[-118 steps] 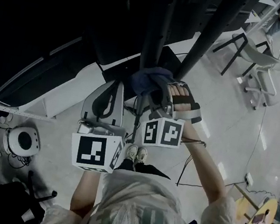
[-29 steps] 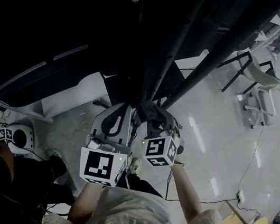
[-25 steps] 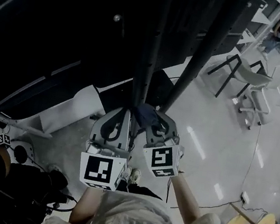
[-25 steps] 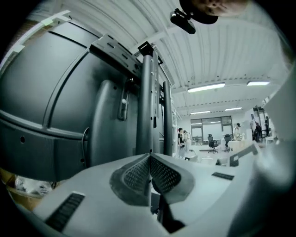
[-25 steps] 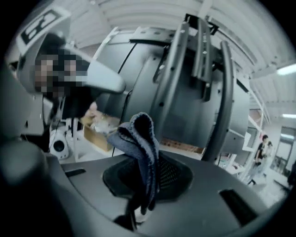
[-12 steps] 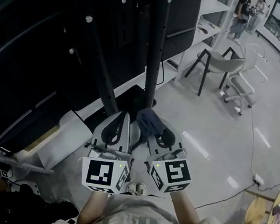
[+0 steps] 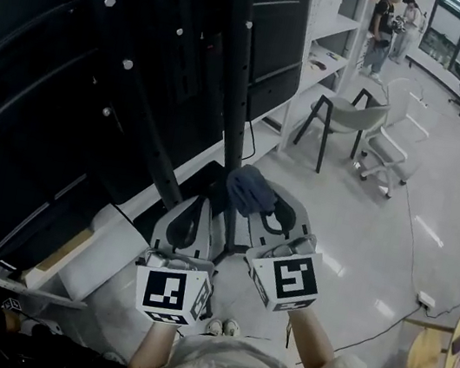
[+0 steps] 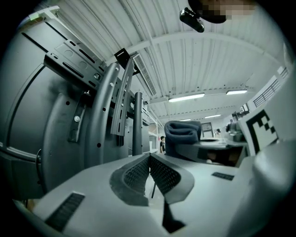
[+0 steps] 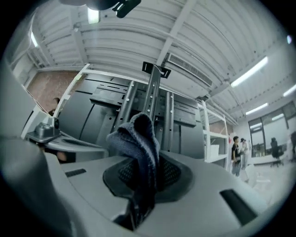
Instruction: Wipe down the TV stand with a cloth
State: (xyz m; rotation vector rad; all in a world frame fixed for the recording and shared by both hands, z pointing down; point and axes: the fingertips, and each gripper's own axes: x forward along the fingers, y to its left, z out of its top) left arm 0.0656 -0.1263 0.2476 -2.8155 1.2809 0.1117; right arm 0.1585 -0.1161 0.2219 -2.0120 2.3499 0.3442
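**Cloth held ready at the TV stand**

My right tongs [image 9: 147, 172] pinch the dark blue knitted cloth [image 9: 138, 136], bunched above the tips for wiping. My left tongs [image 8: 149, 162], pressed together and empty, sit just beside. The black metal TV stand post [image 7: 236, 74] rises just ahead over a glossy grey floor [image 7: 379, 240].

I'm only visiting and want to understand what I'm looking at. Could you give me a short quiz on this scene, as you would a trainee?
1. Pick one: the right claw is shut on A) a dark cloth, B) a bottle, C) nothing.
2. True or false: the left claw stands wide open.
3. Fill in: the grey chair is on the ___ side of the head view.
Key: 1 A; 2 false, it is shut and empty; 3 right.
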